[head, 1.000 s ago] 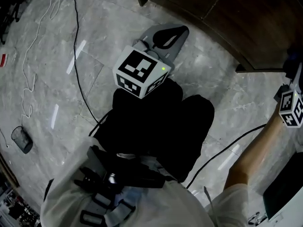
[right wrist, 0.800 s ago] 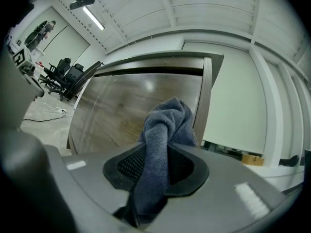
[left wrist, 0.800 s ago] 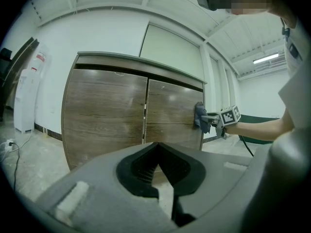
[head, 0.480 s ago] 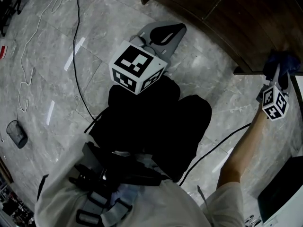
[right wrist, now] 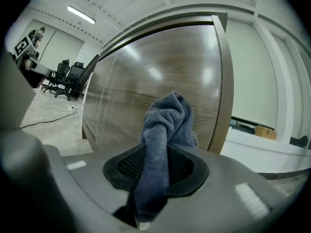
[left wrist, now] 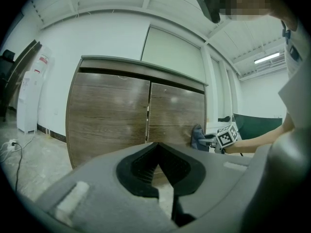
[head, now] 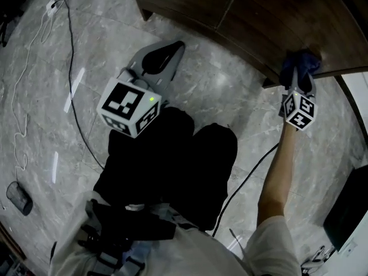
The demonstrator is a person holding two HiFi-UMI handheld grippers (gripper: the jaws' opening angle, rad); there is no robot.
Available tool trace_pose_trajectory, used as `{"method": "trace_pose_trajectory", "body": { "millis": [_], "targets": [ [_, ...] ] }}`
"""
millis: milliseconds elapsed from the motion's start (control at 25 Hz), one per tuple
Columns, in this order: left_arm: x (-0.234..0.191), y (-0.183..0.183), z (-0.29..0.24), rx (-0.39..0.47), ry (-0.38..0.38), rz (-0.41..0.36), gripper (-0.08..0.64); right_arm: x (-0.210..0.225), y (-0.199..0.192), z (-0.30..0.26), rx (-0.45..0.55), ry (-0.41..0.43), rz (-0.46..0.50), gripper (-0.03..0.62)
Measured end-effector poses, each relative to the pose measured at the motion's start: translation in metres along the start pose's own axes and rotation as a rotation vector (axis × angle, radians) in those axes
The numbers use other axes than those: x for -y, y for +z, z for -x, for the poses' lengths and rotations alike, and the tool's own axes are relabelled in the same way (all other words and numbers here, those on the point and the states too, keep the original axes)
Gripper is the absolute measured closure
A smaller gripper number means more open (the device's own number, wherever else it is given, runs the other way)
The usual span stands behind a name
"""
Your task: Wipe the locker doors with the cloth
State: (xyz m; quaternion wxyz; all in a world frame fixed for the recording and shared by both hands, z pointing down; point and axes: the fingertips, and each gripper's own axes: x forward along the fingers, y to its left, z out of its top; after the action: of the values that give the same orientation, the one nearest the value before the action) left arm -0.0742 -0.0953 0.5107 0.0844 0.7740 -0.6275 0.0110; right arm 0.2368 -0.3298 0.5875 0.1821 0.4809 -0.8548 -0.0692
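Right hand-held gripper (right wrist: 155, 169) clamped on bunched blue-grey terry cloth (right wrist: 167, 118), wad against brown wood-grain locker door (right wrist: 146, 76) near its right edge. Left hand-held gripper (left wrist: 158, 171) closed, empty. Cloth likely soft, light, floppy; best gripped mid-bunch, wad proud of jaws.
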Motion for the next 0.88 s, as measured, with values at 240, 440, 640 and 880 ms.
{"method": "trace_pose_trajectory", "body": {
  "millis": [240, 440, 640, 880],
  "targets": [
    [-0.013, -0.004, 0.002, -0.02, 0.046, 0.004, 0.56, -0.032, -0.037, -0.026, -0.077, 0.059, -0.011, 0.479],
    [-0.014, -0.002, 0.006, -0.012, 0.054, -0.002, 0.56, -0.048, -0.06, -0.034, -0.125, 0.081, -0.017, 0.479],
    [-0.019, -0.004, 0.014, -0.019, 0.064, -0.004, 0.56, -0.061, -0.077, -0.042, -0.154, 0.102, -0.024, 0.479],
    [-0.021, -0.001, 0.018, -0.01, 0.067, -0.006, 0.56, -0.072, -0.072, -0.043, -0.153, 0.116, -0.032, 0.479]
  ]
}}
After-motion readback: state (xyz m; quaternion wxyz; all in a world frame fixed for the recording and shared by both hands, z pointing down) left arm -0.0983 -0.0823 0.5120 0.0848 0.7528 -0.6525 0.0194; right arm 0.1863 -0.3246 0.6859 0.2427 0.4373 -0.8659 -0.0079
